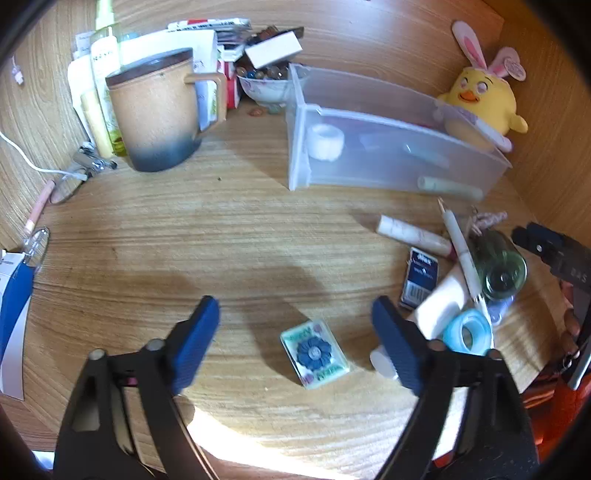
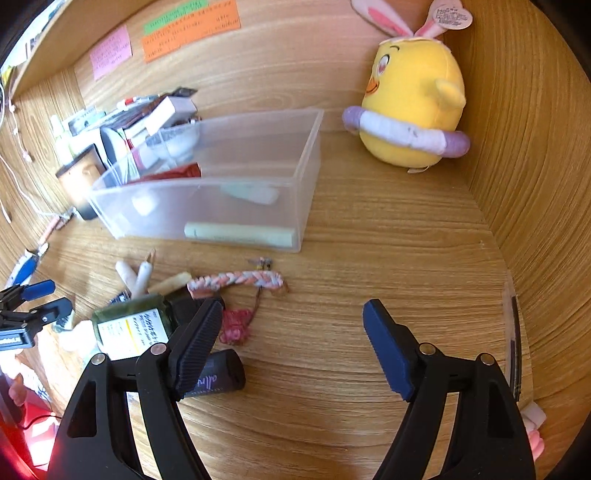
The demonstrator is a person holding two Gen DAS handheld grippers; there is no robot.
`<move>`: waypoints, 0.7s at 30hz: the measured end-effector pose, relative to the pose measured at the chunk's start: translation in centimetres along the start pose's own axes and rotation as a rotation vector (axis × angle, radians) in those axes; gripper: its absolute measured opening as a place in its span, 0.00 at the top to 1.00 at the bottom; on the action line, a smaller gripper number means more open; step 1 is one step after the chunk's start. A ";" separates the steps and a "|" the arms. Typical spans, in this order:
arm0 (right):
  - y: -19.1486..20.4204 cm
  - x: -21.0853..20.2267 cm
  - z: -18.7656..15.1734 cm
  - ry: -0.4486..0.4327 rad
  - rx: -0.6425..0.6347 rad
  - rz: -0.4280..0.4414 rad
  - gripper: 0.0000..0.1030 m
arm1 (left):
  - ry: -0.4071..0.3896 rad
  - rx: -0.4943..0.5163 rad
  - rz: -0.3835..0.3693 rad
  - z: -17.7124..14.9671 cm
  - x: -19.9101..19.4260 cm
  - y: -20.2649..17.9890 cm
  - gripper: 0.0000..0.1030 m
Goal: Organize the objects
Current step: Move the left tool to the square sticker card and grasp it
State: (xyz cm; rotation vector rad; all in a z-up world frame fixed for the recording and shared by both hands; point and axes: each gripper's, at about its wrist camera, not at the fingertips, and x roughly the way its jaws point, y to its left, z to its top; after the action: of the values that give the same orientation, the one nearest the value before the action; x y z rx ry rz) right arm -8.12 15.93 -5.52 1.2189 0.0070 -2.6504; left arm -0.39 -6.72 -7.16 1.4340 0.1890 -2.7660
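Note:
A clear plastic bin (image 1: 388, 147) (image 2: 221, 177) stands on the wooden desk and holds a white tape roll (image 1: 325, 142) and a pale green stick (image 2: 240, 234). My left gripper (image 1: 295, 314) is open, with a small flower-printed card box (image 1: 314, 352) lying between its fingers. To its right lies a pile: a blue box (image 1: 421, 277), a green glass bottle (image 1: 498, 266), a blue tape ring (image 1: 469, 332) and white tubes (image 1: 413, 234). My right gripper (image 2: 291, 314) is open and empty over bare desk, beside a braided cord (image 2: 236, 280) and a black tube (image 2: 218, 376).
A yellow plush chick (image 1: 484, 99) (image 2: 413, 103) sits in the back right corner. A large mug (image 1: 155, 110), bottles, books and a bowl of beads (image 1: 266, 85) crowd the back left. Sticky notes (image 2: 188, 29) hang on the back wall.

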 end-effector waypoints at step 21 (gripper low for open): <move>1.5 2.8 2.1 -0.005 -0.064 -0.043 0.89 | -0.027 -0.013 0.014 -2.3 -1.3 0.8 0.74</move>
State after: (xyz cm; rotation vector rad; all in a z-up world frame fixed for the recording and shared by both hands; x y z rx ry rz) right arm -11.12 13.74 -6.07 1.2052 0.1182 -2.6677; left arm 2.34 -7.27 -7.47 1.3884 0.1945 -2.7662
